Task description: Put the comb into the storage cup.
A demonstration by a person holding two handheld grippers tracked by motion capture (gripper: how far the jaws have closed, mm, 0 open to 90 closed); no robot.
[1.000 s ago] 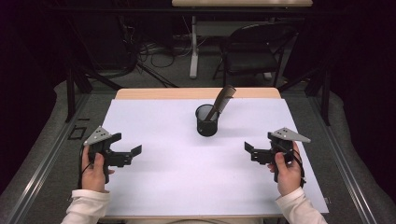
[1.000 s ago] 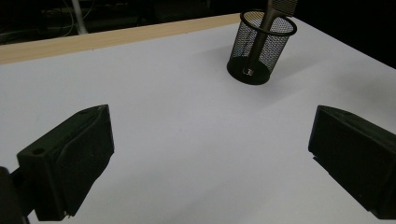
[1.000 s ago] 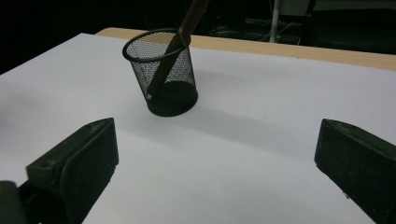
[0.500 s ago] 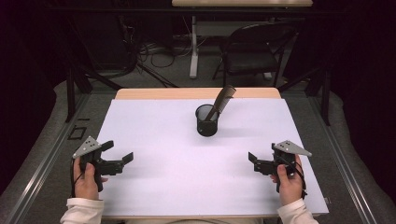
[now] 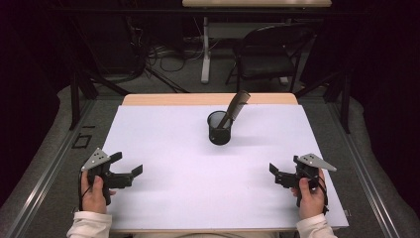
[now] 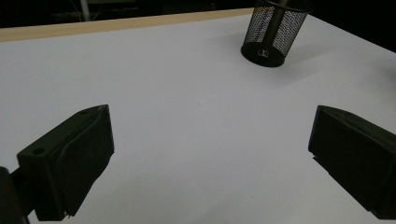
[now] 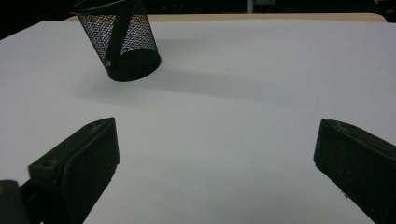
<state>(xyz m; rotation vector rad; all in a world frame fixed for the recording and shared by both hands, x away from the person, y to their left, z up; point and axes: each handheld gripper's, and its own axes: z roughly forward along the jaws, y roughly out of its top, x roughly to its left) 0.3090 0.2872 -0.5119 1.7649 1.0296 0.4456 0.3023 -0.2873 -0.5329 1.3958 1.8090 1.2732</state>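
Observation:
A black mesh cup [image 5: 219,128] stands upright near the middle back of the white table top [image 5: 198,183]. A dark comb [image 5: 235,108] leans out of it toward the upper right. The cup shows again in the left gripper view as the cup [image 6: 274,31] and in the right gripper view as the cup [image 7: 120,38]. My left gripper [image 5: 126,168] sits low at the near left, open and holding nothing, jaws pointing right. My right gripper [image 5: 275,173] sits at the near right, open and holding nothing, jaws pointing left. Both are well short of the cup.
A wooden strip [image 5: 208,99] edges the table's far side. Beyond it stand a black chair [image 5: 267,59], a table leg [image 5: 205,49] and loose cables on the floor. Metal rails [image 5: 44,168] run along both sides of the table.
Both hands have drawn back toward the near edge of the table, the left one farther left and the right one farther right. The cup and comb have not moved.

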